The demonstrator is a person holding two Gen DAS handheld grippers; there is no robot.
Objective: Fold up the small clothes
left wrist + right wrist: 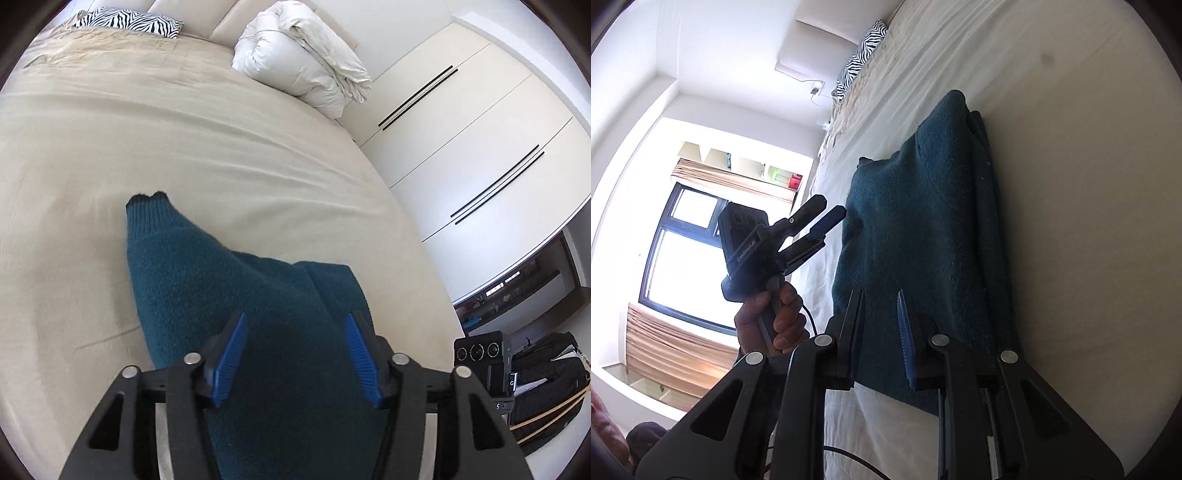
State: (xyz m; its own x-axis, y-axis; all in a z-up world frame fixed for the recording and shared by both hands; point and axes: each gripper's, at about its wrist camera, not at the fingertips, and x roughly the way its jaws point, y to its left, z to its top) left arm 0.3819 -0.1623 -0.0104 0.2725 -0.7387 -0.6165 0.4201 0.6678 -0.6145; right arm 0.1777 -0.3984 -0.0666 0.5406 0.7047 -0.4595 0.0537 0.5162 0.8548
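Knitwear sits where you need it: the teal sweater lies on the beige bed, already doubled over with its layered edges stacked along one side, which I take as a fold partly made; your left hand-held gripper hovers over the cloth with its blue pads spread and nothing pinched between them, so it is released, probably because that side needs no hold just now; your right hand-held gripper has its pads drawn close with a narrow gap and the near edge of the sweater behind them, but whether cloth is actually nipped between them I cannot tell. The left wrist view alone shows a ribbed cuff or corner poking out at the far end, the white duvet and the wardrobe doors; the right wrist view alone shows your hand around the left tool's handle, its open fingers aimed at the sweater's side, and the window behind.
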